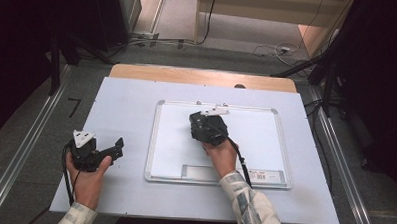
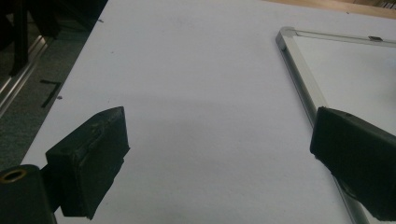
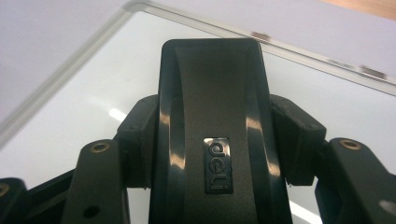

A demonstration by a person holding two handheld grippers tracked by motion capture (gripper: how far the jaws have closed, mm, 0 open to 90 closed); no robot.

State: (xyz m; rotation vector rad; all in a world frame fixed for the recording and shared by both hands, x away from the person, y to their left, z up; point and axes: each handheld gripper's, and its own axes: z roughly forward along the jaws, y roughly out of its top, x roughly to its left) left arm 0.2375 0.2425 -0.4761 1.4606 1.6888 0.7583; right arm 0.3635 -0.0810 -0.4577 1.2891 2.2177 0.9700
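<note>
A silver-framed whiteboard (image 1: 258, 139) lies flat on the white table cover (image 1: 127, 99). My right gripper (image 1: 198, 123) hovers over the board's upper middle and is shut on a glossy black board eraser (image 3: 212, 93). In the right gripper view the pads (image 3: 140, 126) press both sides of the eraser, above the board's white surface (image 3: 93, 107). My left gripper (image 1: 116, 148) rests at the table's left, held in a hand, jaws apart. In the left gripper view the left gripper (image 2: 219, 154) stands open over bare cover, with the whiteboard frame (image 2: 299, 74) beside its right jaw.
A strip of wooden tabletop (image 1: 203, 75) shows beyond the cover's far edge. Metal rails (image 1: 25, 151) run along the floor on both sides. Cables (image 1: 278, 49) and dark stands sit behind the table. The board's lower rim carries a small tray strip (image 1: 199, 170).
</note>
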